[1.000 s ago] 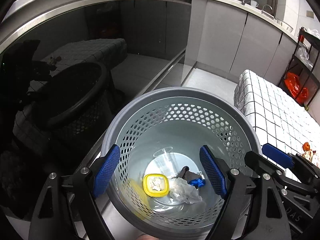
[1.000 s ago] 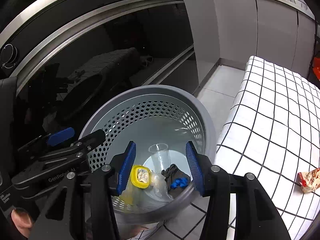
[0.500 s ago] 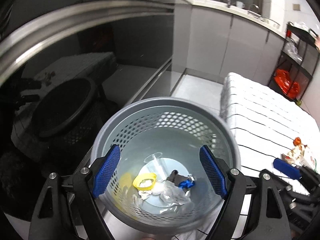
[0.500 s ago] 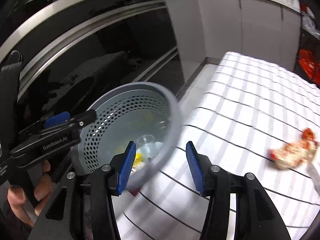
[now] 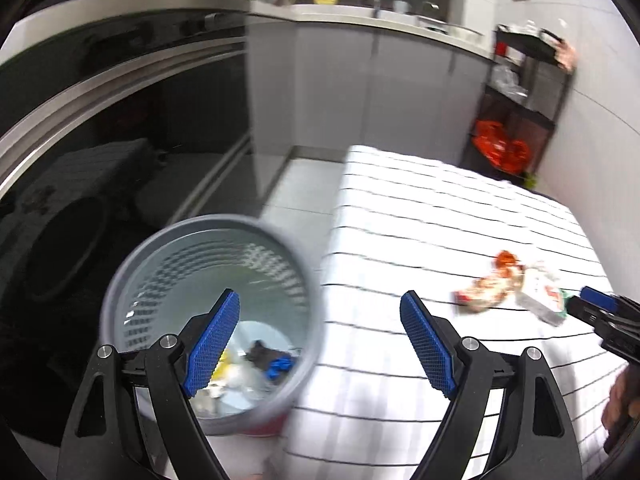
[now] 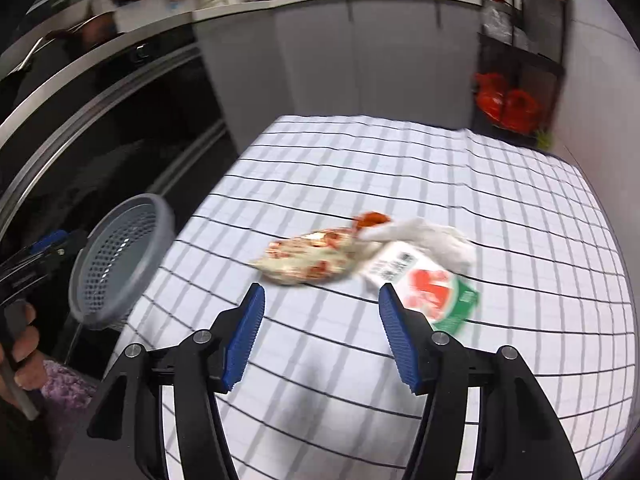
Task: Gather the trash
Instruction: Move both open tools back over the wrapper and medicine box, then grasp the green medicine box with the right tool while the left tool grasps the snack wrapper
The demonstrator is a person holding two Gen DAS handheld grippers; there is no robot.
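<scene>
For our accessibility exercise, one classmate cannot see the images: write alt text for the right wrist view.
The open, empty right gripper hovers over a checked tablecloth near a pile of trash: a crumpled snack wrapper, a red-and-green carton and a white tissue. At left a grey perforated bin stands beside the table, the left gripper just past it.

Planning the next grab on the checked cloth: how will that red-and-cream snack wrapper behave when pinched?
The snack wrapper looks crumpled and thin, so it is probably light and floppy and will likely crush between the pads. It lies flat, so rolling seems unlikely. It appears to touch the carton, which may get nudged.
</scene>
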